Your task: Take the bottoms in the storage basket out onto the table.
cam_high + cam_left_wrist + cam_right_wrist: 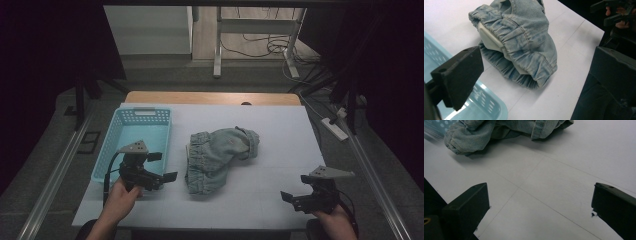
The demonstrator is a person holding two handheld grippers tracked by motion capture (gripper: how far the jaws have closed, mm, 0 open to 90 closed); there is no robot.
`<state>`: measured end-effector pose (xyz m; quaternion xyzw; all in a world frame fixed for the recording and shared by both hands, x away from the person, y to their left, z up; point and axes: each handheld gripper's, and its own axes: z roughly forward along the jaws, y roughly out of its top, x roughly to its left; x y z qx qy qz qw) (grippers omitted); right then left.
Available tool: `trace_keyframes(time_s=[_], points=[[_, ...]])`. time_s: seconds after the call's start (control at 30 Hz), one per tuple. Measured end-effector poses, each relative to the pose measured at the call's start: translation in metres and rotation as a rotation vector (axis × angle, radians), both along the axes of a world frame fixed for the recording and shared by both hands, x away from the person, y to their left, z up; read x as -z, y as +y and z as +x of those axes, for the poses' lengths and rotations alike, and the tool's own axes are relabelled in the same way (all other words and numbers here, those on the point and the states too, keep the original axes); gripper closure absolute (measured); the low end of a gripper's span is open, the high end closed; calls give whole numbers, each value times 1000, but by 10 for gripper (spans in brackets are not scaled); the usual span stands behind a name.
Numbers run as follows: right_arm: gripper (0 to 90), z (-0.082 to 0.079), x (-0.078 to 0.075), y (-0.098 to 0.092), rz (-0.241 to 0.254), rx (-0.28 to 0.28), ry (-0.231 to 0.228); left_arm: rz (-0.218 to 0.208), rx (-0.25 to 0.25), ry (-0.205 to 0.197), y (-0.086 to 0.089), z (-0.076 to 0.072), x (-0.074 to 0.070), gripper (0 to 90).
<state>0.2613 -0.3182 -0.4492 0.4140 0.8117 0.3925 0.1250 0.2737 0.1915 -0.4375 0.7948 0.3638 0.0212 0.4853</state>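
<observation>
A crumpled pair of light blue denim shorts (217, 156) lies in the middle of the white table (280, 130), its elastic waistband (510, 41) facing my left gripper. My left gripper (162, 167) hovers open just left of the shorts, over the near right corner of the basket, with nothing between its jaws. My right gripper (292, 195) stands open low over the bare table near the front right corner, well apart from the shorts (486, 130). In the left gripper view, the right gripper (616, 12) appears far off at the top right.
A light blue plastic basket (112, 145) with a perforated wall stands at the table's left side, its rim (496, 110) close under my left gripper. Metal rails run along both sides of the table. A desk frame and cables lie on the floor beyond.
</observation>
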Motion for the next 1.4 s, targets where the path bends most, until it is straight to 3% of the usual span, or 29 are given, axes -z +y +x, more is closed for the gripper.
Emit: trace_keyframes(time_s=[0.67,1.4], points=[[18,0,0,1,-4,2,0,-12,-59,10,26,-18,8,0],[19,0,0,1,-6,2,-3,-71,-142,25,59,-45,21,0]])
